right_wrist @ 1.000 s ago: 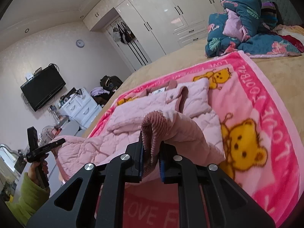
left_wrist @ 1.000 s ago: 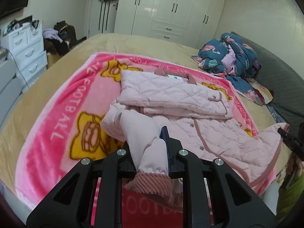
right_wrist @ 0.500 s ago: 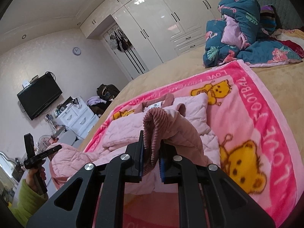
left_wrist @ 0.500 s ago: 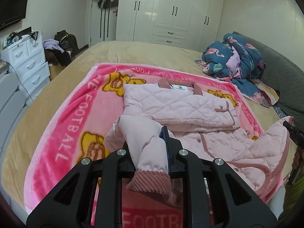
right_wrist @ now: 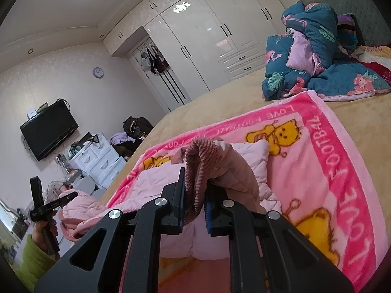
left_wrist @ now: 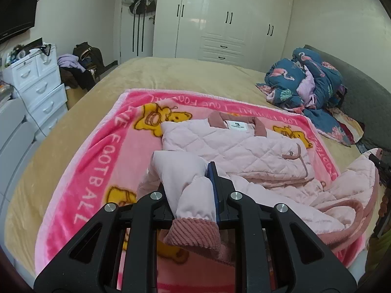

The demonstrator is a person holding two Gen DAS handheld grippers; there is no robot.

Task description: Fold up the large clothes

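1. White plastic drawer unit (left_wrist: pixel 40 83) stands off the bed's left edge
2. Fleecy pink blanket (left_wrist: pixel 97 171), yellow bears, covers the tan bed (left_wrist: pixel 171 73)
3. Quilted pale-pink jacket (left_wrist: pixel 234 144), part folded, lies mid-blanket near its right edge
4. Left gripper (left_wrist: pixel 193 195) clamps a sleeve just above its ribbed cuff
5. Right gripper (right_wrist: pixel 195 195) pinches the corduroy hem

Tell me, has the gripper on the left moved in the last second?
Yes. The left gripper, shut on the jacket's cuff, has moved up the bed: the white wardrobe and the pink blanket's far edge look nearer.
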